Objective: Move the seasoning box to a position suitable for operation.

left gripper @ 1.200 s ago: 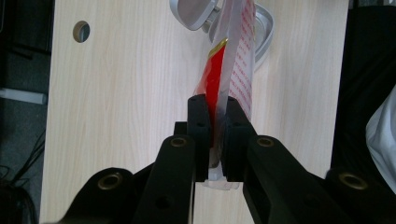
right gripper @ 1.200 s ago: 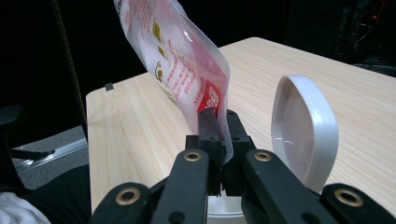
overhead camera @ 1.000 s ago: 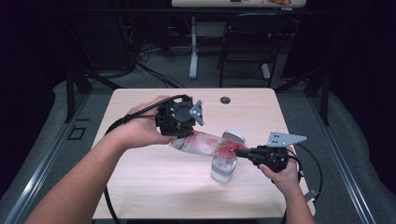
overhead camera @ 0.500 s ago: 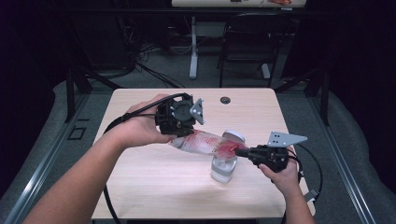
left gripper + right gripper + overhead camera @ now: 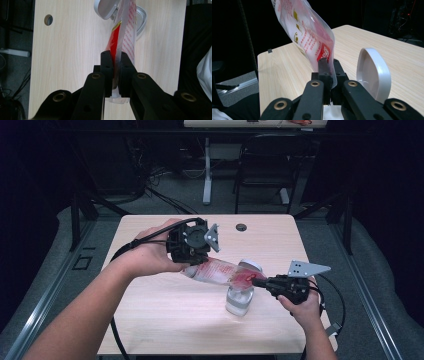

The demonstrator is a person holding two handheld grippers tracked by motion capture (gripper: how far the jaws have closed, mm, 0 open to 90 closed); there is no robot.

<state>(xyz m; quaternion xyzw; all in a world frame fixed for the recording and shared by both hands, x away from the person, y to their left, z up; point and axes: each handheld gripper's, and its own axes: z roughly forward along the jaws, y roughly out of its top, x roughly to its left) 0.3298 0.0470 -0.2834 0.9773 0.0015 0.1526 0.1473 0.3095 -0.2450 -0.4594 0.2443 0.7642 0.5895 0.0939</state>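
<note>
Left gripper view: the left gripper (image 5: 115,72) has its jaws pinched tight on one end of a clear plastic pouch (image 5: 126,37) with red print, which stretches ahead of the jaws toward a hinged jar lid (image 5: 105,8). The right gripper (image 5: 328,75) clamps the pouch's other end (its lower corner), the lid just beside its jaws. From above, the pouch slants between both grippers over a glass jar (image 5: 239,299) on the wooden table (image 5: 150,315).
</note>
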